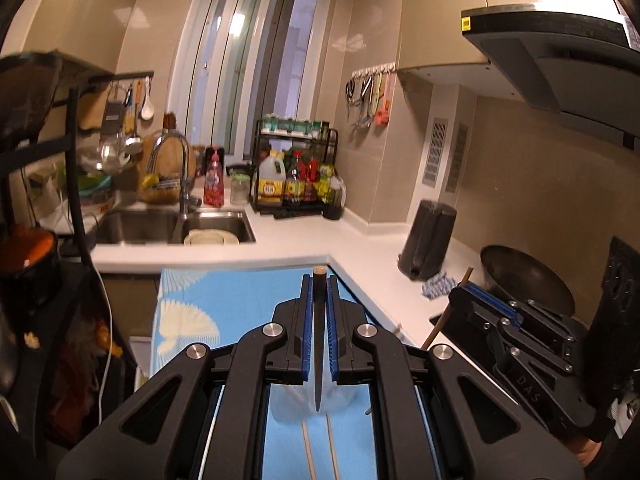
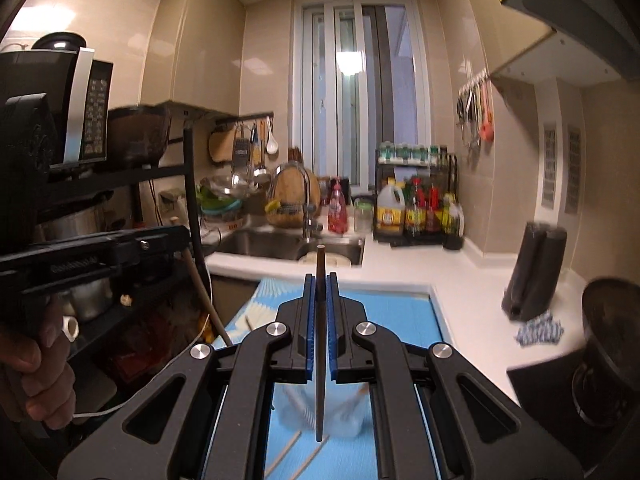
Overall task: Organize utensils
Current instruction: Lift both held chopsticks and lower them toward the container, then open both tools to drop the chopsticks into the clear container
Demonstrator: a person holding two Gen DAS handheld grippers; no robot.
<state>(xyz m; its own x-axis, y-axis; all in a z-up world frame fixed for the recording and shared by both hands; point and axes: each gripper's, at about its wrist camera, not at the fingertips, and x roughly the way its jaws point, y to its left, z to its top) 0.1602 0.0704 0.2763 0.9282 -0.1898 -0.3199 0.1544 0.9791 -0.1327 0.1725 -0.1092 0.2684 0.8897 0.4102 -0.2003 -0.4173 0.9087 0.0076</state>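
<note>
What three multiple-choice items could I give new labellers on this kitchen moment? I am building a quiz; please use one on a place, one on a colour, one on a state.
1. Where does the red bottle stand?
A. beside the sink tap
B. on the blue mat
C. inside the wok

2. What colour are the pads lining each gripper's fingers?
A. red
B. blue
C. white

3. What is the left gripper doing?
A. open, nothing in it
B. shut on a dark chopstick
C. shut on a spoon

Answers:
1. A: the bottle sits on the counter at the back of the sink, next to the tap.
2. B: blue ribbed pads show on both grippers, also on the right gripper.
3. B: a dark chopstick is pinched between its pads, end poking out past the tips.
</note>
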